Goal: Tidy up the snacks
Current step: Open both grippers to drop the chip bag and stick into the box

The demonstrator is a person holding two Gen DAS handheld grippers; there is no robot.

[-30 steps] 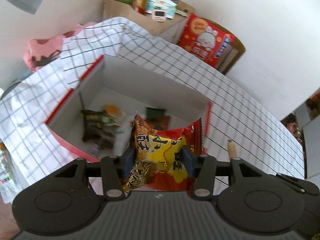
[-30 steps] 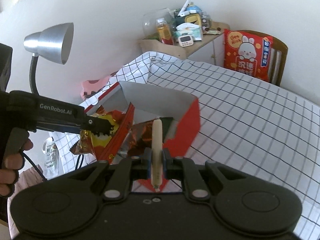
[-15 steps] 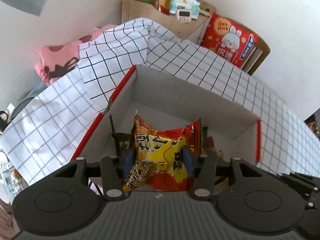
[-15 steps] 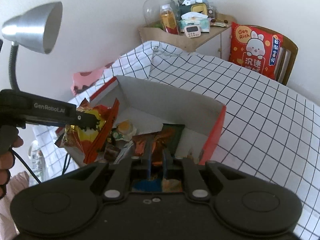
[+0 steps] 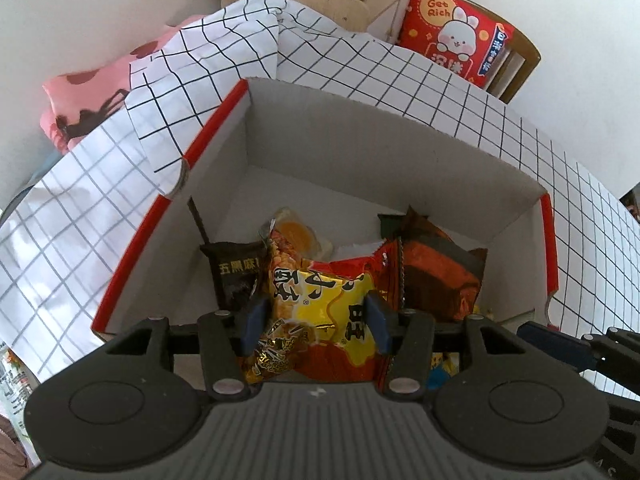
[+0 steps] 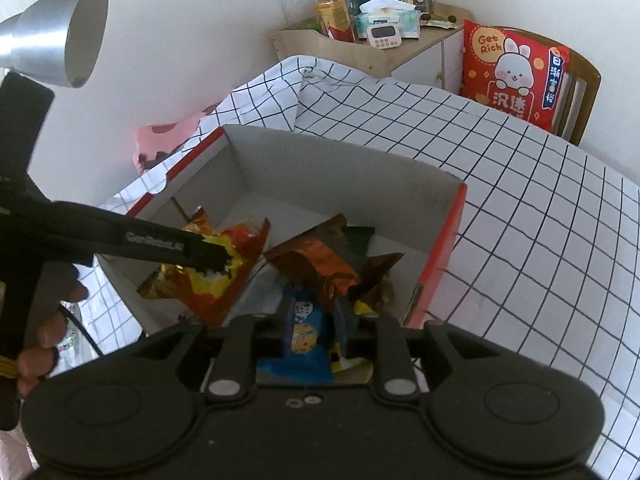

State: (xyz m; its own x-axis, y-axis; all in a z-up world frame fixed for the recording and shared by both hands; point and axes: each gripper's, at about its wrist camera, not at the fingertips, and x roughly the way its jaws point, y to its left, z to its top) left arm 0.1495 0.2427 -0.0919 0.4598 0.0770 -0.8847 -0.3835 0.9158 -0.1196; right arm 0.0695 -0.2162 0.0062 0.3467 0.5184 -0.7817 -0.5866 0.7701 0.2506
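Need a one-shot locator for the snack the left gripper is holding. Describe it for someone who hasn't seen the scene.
Find the open red-edged cardboard box on the checked tablecloth. Over its near edge, the left gripper clamps a crinkly yellow-and-red foil snack bag. It is the only packet held up between blue pads; the dark brown packet and orange-brown packet beside it lie loose in the box.

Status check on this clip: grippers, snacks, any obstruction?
Left gripper shut on yellow-red snack bag over box. Right gripper jaws just opening, astride blue packet. No obstruction.
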